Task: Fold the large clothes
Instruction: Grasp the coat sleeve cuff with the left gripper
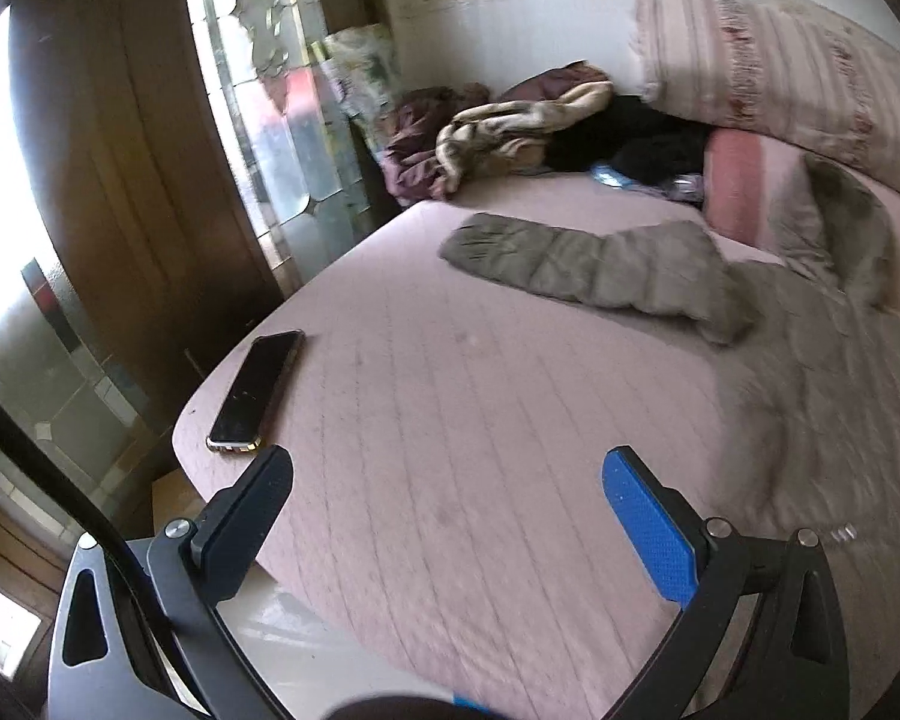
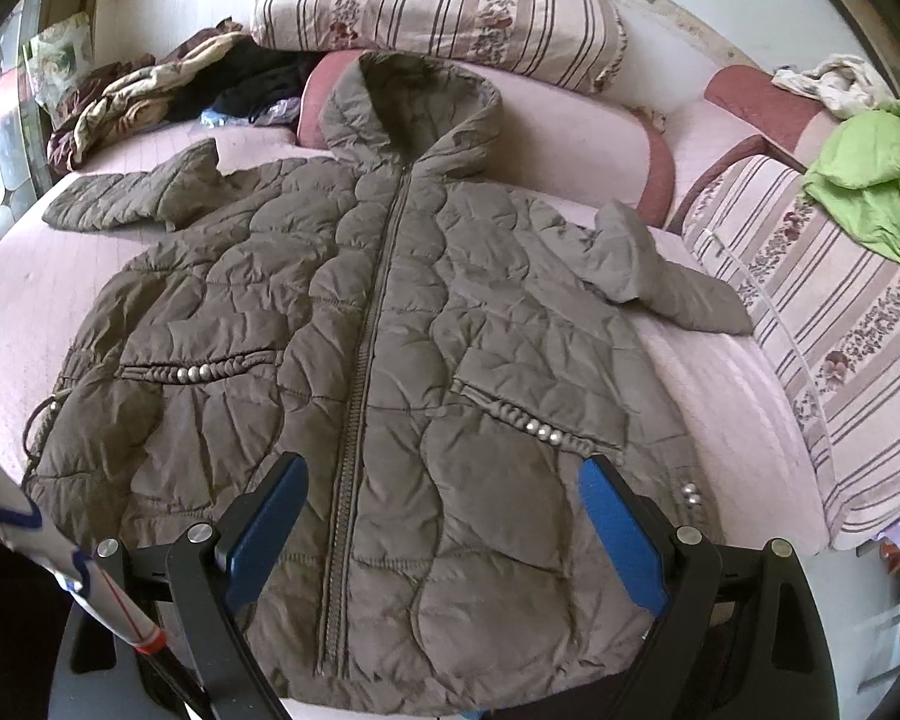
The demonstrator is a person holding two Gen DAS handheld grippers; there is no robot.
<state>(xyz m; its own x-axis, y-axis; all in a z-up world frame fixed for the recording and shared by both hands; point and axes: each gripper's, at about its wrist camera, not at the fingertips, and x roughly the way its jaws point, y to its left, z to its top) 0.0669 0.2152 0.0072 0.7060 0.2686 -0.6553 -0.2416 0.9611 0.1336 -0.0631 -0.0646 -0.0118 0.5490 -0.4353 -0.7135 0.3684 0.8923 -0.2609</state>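
You are in a home bedroom. A bed (image 2: pixel 6 324) with a pink quilted cover fills the scene, and striped floral cushions (image 2: pixel 438 6) lean against the papered far wall. A heap of crumpled blankets and clothes (image 1: pixel 510 126) lies at the far left corner, and a green garment (image 2: pixel 876 180) sits on the cushions at the right. A phone (image 1: pixel 255 393) rests near the bed's left edge, beside a patterned glass door (image 1: pixel 270 120).

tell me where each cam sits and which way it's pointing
Left wrist: on the left gripper, open over the bed's left corner, facing a phone and the jacket's sleeve.
Right wrist: on the right gripper, open above the jacket's hem, facing its hood.
Shared: jacket, bed, striped pillow.
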